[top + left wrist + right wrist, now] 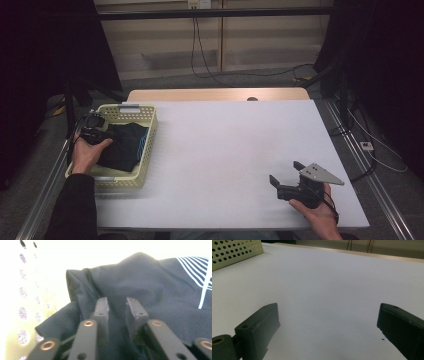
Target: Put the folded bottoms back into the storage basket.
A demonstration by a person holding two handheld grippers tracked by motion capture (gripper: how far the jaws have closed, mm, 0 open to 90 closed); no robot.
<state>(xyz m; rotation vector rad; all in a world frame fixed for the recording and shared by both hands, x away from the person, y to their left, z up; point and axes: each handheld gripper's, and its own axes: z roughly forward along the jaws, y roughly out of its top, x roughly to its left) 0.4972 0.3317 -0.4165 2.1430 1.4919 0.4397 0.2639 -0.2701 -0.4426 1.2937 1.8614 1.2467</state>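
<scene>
**Dark garment in the yellow basket, my left tool over it**

My left tool (117,305) sits low over the dark garment (150,290) that lies inside the yellow basket (150,131), at the left of the white surface (225,145). In the left gripper view its jaws stand a narrow gap apart, and dark cloth shows in the gap. I cannot make out whether the pads pinch a fold or merely rest on the fabric; the tips sit against dark cloth of nearly their own colour.

I can read no brand, label or writing anywhere. The only marking is a fan of thin white lines (197,267) on the garment, cut off by the right edge of that view, so its full shape stays unknown. From the high view a strip of blue shows along the garment's edge near the basket's wall.

In the high view my left hand (87,152) covers much of the left tool, and the garment is a dark mass with folds I cannot separate. The basket's pierced wall is washed out by glare in the left gripper view.

My right tool (329,322) rests near the surface's front right corner, well apart from the basket, jaws spread wide with nothing but bare surface between them.
</scene>
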